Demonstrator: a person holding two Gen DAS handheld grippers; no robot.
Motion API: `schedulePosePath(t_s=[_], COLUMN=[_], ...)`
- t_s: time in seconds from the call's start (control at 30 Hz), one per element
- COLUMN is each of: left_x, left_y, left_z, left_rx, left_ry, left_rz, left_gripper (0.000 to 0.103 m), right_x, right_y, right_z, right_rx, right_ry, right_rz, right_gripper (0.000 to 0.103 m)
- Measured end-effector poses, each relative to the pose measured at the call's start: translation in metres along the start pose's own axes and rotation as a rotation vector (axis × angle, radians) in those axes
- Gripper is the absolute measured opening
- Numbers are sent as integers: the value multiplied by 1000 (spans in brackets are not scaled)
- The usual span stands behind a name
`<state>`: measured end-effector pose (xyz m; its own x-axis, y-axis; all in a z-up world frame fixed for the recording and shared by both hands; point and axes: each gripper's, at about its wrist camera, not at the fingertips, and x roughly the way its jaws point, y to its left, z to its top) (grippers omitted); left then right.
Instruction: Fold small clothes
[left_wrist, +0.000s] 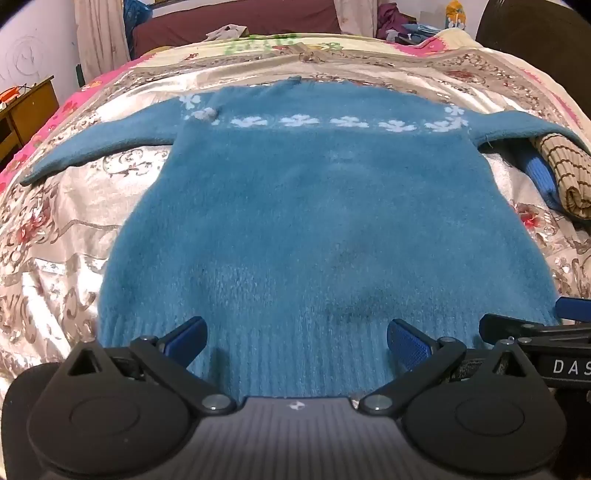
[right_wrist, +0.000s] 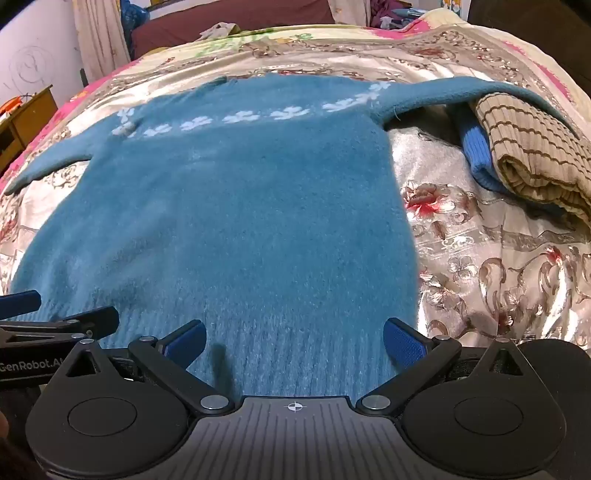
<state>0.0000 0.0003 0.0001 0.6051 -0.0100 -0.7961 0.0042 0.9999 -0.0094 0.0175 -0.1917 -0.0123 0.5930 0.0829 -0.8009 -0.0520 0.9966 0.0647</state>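
A small teal knit sweater (left_wrist: 314, 206) with a row of white flowers across the chest lies flat on the bed, sleeves spread out, hem toward me. It also shows in the right wrist view (right_wrist: 229, 206). My left gripper (left_wrist: 297, 341) is open just above the ribbed hem, left of middle. My right gripper (right_wrist: 294, 341) is open above the hem's right part. Each gripper's side shows in the other's view: the right gripper (left_wrist: 535, 332) and the left gripper (right_wrist: 55, 325). Neither holds cloth.
The floral bedspread (left_wrist: 74, 229) covers the bed. A stack of folded clothes, beige striped (right_wrist: 532, 158) over blue (right_wrist: 476, 151), lies at the right under the sweater's right sleeve. A wooden desk (left_wrist: 26, 107) stands at the far left, a maroon sofa (left_wrist: 236, 22) behind.
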Motion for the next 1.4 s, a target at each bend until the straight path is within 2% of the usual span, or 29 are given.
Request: schedulePosePath(t_s=[0.5,0.73,1.4], left_x=[6,2,1], left_y=[2,2,1], left_z=[-4,-4,-3], left_rx=[-11,-8,-22], left_ry=[35,17,32], left_rz=[-2,0,-6], left_gripper=[103,103,103], right_x=[4,-2,-5], right_y=[-1,1,4], right_z=[-1,0,-2], right_rx=[-11,-19,-21], right_ry=[17,-1,10], right_rz=[3,2,-2], right_gripper=[102,102,102])
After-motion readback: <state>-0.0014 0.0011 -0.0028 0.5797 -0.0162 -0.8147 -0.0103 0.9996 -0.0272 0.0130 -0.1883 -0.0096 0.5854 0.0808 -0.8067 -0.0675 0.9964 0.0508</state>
